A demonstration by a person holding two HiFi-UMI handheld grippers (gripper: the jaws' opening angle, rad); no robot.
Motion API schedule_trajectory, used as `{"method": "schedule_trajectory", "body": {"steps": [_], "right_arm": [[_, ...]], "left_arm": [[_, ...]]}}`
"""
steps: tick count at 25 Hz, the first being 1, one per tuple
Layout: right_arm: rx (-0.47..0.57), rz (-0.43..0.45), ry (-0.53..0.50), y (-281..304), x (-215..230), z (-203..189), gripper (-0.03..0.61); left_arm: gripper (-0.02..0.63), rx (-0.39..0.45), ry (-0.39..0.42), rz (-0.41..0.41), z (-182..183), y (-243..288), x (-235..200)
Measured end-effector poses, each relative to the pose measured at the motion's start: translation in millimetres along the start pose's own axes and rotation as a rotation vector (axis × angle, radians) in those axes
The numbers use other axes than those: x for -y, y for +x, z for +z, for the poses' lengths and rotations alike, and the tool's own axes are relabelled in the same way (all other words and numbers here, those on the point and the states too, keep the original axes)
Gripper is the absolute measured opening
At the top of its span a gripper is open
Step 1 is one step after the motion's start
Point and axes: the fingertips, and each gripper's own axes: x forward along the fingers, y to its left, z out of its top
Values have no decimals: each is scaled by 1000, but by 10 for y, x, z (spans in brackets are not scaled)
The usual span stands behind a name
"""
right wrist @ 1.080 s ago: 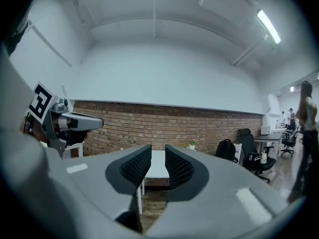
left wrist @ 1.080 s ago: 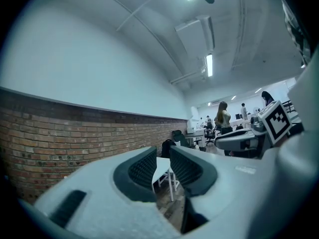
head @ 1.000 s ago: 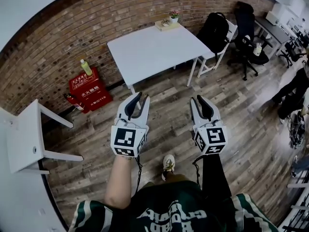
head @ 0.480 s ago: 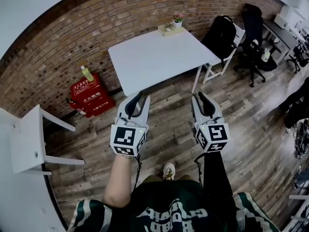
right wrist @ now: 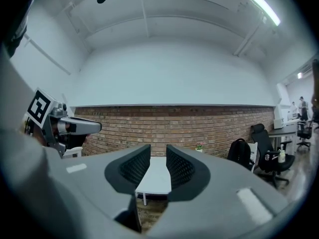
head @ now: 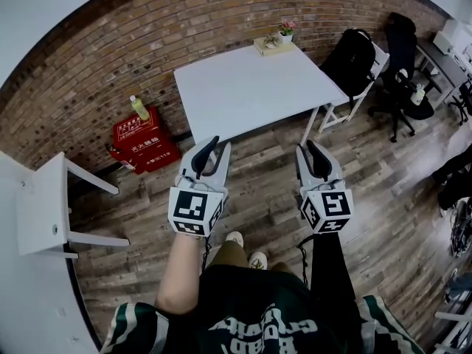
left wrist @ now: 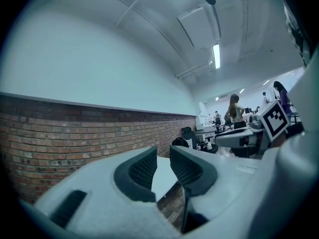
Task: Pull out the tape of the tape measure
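Both grippers are held level and side by side, just short of the near edge of the white counter [head: 251,87], tips pointing at it and not touching it. Left gripper [head: 219,144]: jaws partly open, with a narrow gap between the ribbed pads [left wrist: 142,168]. Nothing is in the gap; only the counter top shows through it. Right gripper [head: 304,147]: same picture, narrow gap, pads [right wrist: 182,169] clear of each other, empty. Its jaws have just been opening a little. Tape measure: can't make it out in any view, and neither gripper has it. On the counter's far right corner a small potted plant [head: 286,29] sits on a flat tan block [head: 269,45]. The counter's far side runs along the brick wall [head: 96,65]. Left of the counter, against that wall, a red fire-extinguisher box [head: 144,140] stands on the wood floor [head: 258,198], with a yellow-green bottle [head: 139,107] upright on top. Just beside the counter's right edge is a white chair [head: 377,56] carrying a black backpack [head: 352,50]. Further right of the counter is a black office chair [head: 402,57]. Well left of the counter, nearer the person, is another white chair [head: 44,212]. The person's shoes [head: 247,249] are on the floor on the near side of the counter, behind the grippers.
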Motion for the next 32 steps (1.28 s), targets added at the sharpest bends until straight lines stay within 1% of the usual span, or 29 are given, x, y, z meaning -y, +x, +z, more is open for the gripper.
{"method": "schedule_trajectory", "body": {"steps": [7, 13, 20, 27, 32], "right_arm": [[-7, -5, 0, 443, 129, -52, 117], [-17, -6, -10, 1053, 292, -91, 121], [-18, -30, -4, 1893, 541, -61, 123], [-16, -69, 3, 2724, 797, 31, 127], [-27, -94, 13, 3211, 905, -26, 130]], "left_arm": [[78, 0, -5, 4, -89, 355, -316], [78, 0, -9, -7, -195, 907, -689], [78, 2, -2, -47, -234, 1695, -1199], [78, 8, 8, -102, -193, 2491, -1727], [78, 2, 10, -141, -289, 2919, -2046]]}}
